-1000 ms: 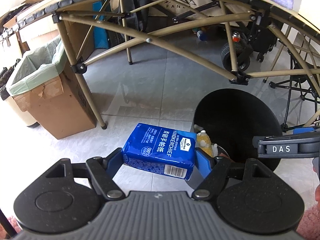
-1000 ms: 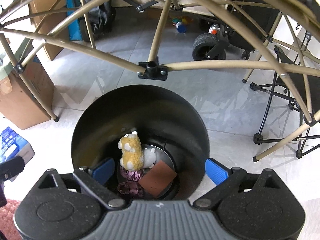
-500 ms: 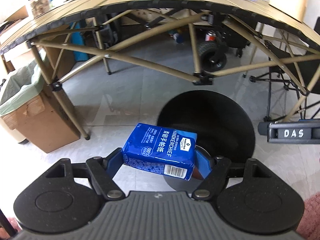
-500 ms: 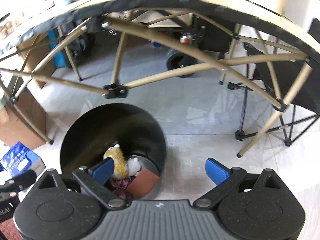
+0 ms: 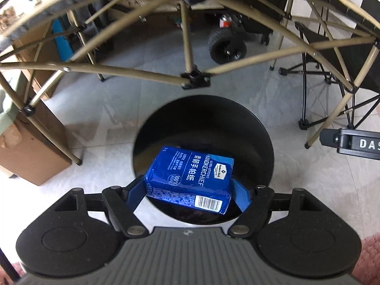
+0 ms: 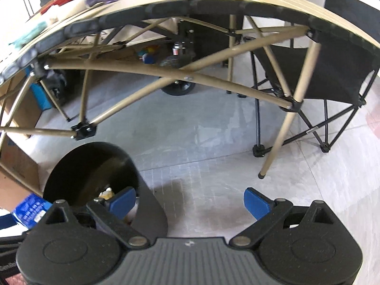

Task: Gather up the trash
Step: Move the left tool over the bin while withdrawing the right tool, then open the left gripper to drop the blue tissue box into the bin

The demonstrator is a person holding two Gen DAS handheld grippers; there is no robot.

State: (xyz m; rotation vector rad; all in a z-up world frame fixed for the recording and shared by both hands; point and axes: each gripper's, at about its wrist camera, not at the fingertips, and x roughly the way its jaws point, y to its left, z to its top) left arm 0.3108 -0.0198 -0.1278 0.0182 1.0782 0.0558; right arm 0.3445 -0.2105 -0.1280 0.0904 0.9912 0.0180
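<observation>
Handkerchief pack (image 5: 190, 178), blue with white lettering and a barcode on its near face, sat clamped between the blue pads of the left gripper (image 5: 188, 191), one pad pressed on each end. It hung directly over the open mouth of the black trash bin (image 5: 261, 128), which stood on the grey tiled floor (image 5: 118, 109) just in front of the folding table's tan frame (image 5: 194, 80). A cardboard box (image 5: 30, 152) stood to the left of the bin.

In the right wrist view, the right gripper (image 6: 190, 200) had its blue fingers spread wide with nothing between them, bare floor showing in the gap. The bin lay at its lower left, with some pale items visible inside, and a black folding chair (image 6: 332, 71) stood beyond the table leg.
</observation>
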